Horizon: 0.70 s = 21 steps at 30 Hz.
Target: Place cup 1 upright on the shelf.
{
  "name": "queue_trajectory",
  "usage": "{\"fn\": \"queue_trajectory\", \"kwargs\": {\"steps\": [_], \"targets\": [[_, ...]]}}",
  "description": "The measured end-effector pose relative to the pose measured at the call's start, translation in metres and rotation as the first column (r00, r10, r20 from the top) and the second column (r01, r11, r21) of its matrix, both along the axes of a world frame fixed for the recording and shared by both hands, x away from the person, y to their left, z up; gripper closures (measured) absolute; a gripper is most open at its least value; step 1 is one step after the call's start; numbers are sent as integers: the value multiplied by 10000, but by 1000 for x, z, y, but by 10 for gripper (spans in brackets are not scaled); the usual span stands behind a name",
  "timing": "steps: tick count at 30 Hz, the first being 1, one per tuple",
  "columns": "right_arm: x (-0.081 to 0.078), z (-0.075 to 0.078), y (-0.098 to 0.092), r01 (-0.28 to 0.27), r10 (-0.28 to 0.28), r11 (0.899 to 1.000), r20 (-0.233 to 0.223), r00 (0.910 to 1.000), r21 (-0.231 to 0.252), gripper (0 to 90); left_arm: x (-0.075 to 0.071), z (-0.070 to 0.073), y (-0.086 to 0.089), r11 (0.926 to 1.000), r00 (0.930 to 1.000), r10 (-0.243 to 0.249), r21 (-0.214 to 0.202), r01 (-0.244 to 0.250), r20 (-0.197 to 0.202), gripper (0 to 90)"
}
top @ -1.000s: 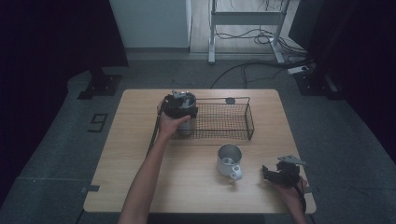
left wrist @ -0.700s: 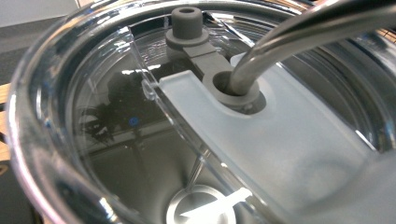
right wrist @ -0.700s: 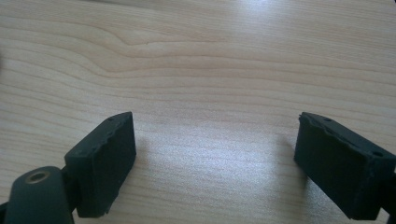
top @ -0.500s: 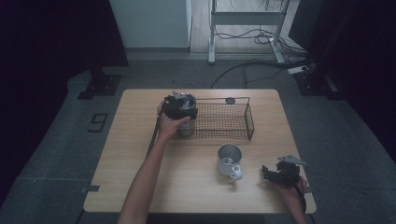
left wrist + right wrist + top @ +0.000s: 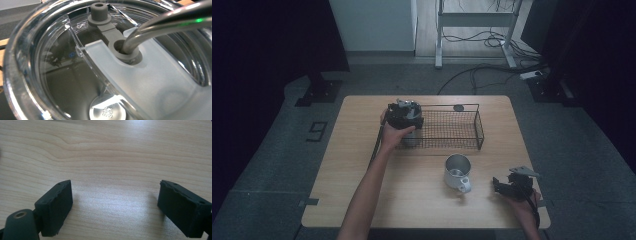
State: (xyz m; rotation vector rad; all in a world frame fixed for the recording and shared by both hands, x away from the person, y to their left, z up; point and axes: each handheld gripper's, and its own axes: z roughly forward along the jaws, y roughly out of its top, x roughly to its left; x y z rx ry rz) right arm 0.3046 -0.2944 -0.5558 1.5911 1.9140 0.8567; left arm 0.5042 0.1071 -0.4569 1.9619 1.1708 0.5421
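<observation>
Dark room, grey floor with cables at the back, and a pale wooden desk point(image 5: 362, 200) in the middle of it. Left claw point(image 5: 404, 116) sat over the near-left corner of the black wire basket point(image 5: 477, 125) toward the desk's far edge, right on top of a clear-lidded steel tumbler with a bent metal straw point(image 5: 165, 25). Its camera was jammed so close to that lid that I couldn't tell whether the jaws were clamped on the tumbler or loose around it. Right claw point(image 5: 115, 205) rested near the desk's near-right corner, jaws apart with nothing but bare wood between them. A silver metal mug with a white handle point(image 5: 457, 172) stood between the basket and that claw. My guess at the risk: if the hold was shallow, lifting could tip the tumbler against the basket wire, or the straw could snag and lever the lid.
</observation>
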Motion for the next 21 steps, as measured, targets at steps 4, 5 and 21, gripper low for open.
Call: {"fn": "queue_trajectory", "kwargs": {"steps": [4, 5, 21], "targets": [[0, 0, 0, -1, 1, 10000, 0, 10000, -1, 124, -3, 1, 0, 9998, 9999, 1, -195, 2, 118, 9], [0, 0, 0, -1, 1, 10000, 0, 10000, 1, 124, -3, 2, 0, 9997, 9999, -15, -225, 18, 141, 5], [1, 0, 0, -8, 8, 10000, 2, 10000, 1, 126, -16, 16, 5, 9998, 9982, 83, -208, -70, 597, 0]]}}
